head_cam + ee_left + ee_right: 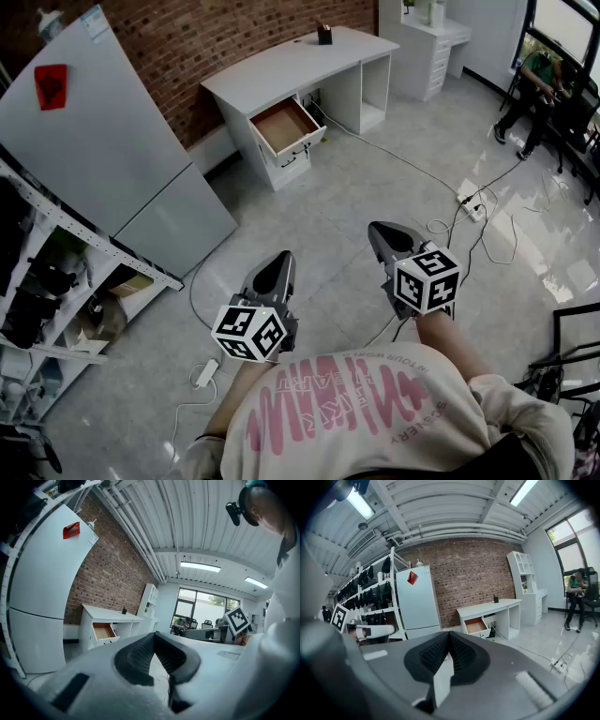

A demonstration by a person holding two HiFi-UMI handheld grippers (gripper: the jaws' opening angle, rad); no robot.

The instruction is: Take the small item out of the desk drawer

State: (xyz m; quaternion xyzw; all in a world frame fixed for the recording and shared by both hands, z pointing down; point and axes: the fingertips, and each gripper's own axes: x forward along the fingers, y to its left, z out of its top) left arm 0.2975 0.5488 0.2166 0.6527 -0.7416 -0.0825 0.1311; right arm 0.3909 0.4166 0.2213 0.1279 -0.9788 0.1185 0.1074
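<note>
A white desk [281, 66] stands against the brick wall across the room, with its top drawer [286, 127] pulled open. The drawer's brown inside shows no small item from this distance. Both grippers hang over the floor, well short of the desk. My left gripper [281, 258] is shut with nothing between its jaws. My right gripper [378, 230] is also shut and holds nothing. The open drawer [104, 632] sits far beyond the closed tips of the left gripper [154, 634]. In the right gripper view the drawer [476, 625] lies past the right gripper [449, 633].
A tall white fridge [103, 141] and metal shelving [56, 281] stand at the left. Cables and a power strip [469, 202] lie on the grey floor. A small dark object [324, 35] rests on the desk. A person [539, 84] sits at the far right.
</note>
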